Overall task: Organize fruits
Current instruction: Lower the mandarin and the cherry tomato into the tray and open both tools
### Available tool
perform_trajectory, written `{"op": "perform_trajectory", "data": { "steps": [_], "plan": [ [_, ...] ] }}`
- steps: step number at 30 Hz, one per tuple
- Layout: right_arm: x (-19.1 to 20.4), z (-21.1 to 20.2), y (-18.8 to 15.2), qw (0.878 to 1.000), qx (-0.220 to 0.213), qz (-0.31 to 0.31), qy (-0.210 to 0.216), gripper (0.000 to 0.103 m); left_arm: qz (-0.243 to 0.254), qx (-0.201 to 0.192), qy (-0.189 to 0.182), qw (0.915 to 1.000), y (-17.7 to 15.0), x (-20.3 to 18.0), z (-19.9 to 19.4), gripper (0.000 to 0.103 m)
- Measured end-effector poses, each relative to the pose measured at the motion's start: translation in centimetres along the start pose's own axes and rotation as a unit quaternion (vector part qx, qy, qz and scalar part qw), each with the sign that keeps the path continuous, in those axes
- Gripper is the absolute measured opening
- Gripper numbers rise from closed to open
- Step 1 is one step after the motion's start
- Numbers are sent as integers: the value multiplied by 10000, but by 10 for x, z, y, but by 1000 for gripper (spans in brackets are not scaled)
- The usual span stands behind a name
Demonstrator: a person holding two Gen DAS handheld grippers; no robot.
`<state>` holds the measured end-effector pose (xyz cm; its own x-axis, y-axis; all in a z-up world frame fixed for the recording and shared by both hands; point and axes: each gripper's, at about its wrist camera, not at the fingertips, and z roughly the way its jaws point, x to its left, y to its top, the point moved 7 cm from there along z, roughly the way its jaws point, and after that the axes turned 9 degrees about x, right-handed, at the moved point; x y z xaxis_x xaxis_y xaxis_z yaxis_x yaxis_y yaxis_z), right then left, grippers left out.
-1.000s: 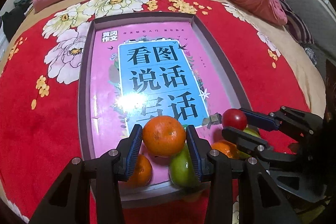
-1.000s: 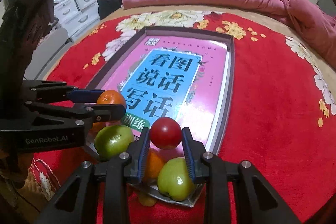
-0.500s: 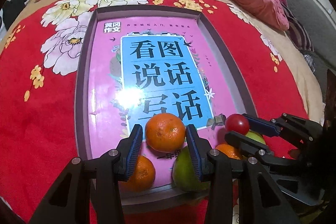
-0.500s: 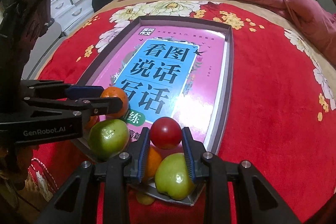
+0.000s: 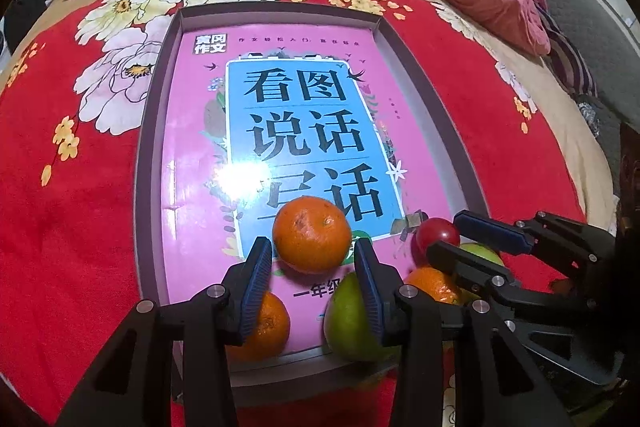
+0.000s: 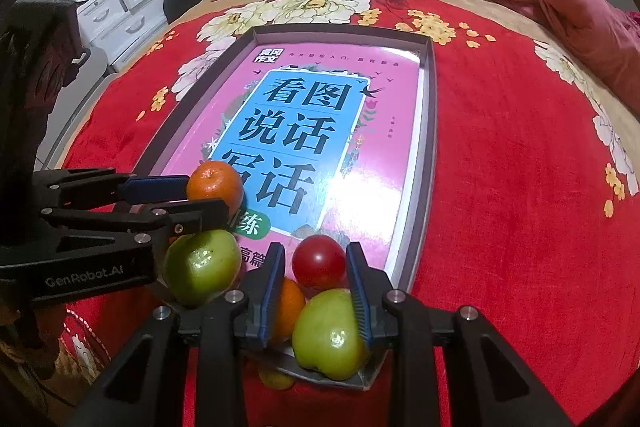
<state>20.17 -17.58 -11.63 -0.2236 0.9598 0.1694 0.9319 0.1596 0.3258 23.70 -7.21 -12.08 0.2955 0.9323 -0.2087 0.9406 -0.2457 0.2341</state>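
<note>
The left tool (image 5: pixel 312 259) stands apart around an orange (image 5: pixel 311 234); the right tool (image 6: pixel 316 269) stands apart around a tomato (image 6: pixel 319 261), both over the tray (image 6: pixel 430 131).

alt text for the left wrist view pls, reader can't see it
The left gripper has its jaws opened around an orange over a pink book lying in a shallow grey tray on a red floral bedspread. Another orange and a green apple sit at the tray's near end, and to the right the right gripper frames a red tomato.
</note>
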Motion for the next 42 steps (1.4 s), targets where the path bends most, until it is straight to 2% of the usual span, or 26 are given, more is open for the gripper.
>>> {"op": "perform_trajectory", "data": {
  "steps": [21, 25, 30, 34, 39, 42],
  "plan": [
    [0, -12, -7, 9998, -186, -8, 76, 36, 9, -232, -171, 9996, -6, -8, -23, 44],
    [1, -14, -8, 9997, -219, 7, 92, 42, -12, -263, -184, 9995, -8, -7, -26, 44],
    [1, -15, -8, 9997, -240, 30, 102, 44, -24, -274, -247, 9993, -10, -7, -29, 44],
    [5, -18, -7, 9995, -298, 9, 131, 54, 8, -341, -266, 9991, -13, -9, -35, 44],
    [9, -24, -5, 9992, -385, -75, 57, 56, 29, -451, -294, 9985, -14, -13, -44, 44],
    [11, -28, -4, 9989, -454, -103, 28, 63, 39, -503, -280, 9983, -15, -13, -49, 44]
  ]
}}
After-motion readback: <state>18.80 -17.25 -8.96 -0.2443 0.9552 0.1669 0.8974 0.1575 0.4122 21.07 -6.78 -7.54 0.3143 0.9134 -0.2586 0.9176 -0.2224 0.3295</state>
